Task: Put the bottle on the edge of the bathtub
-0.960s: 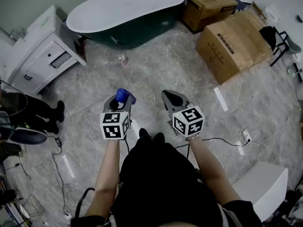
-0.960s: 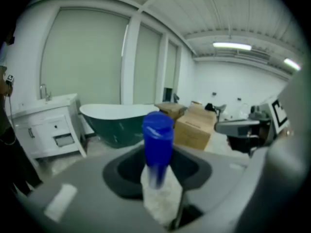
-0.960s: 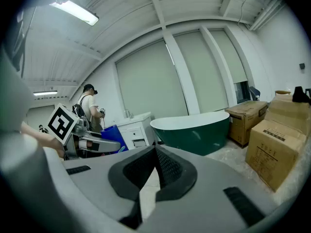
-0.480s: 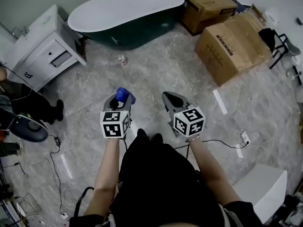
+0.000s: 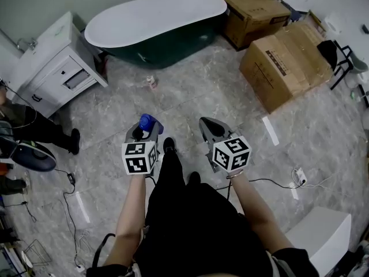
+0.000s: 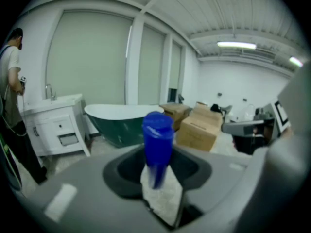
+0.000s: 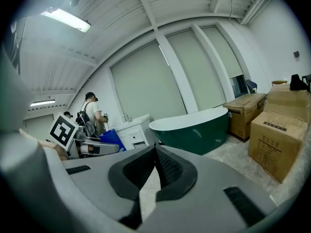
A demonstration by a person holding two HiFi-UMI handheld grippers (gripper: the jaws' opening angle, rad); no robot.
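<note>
A blue bottle [image 5: 147, 122] stands between the jaws of my left gripper [image 5: 144, 129], which is shut on it; in the left gripper view the blue bottle [image 6: 157, 141] rises upright in front of the camera. My right gripper [image 5: 209, 126] is held beside it, shut, with nothing between its pads. The bathtub [image 5: 155, 13], dark green outside and white inside, stands across the marble floor at the far side, well ahead of both grippers. The bathtub [image 6: 121, 121] shows behind the bottle in the left gripper view, and the bathtub [image 7: 194, 130] also appears in the right gripper view.
A white vanity cabinet [image 5: 52, 68] stands left of the tub. Two large cardboard boxes [image 5: 288, 56] are at the right. A small bottle [image 5: 151, 82] lies on the floor before the tub. A person [image 5: 34, 133] stands at the left edge, with cables [image 5: 69, 195] on the floor.
The person carrying the grippers has stepped forward, one foot now ahead between the grippers. The tub and boxes sit slightly lower in the head view. Both grips are unchanged.
</note>
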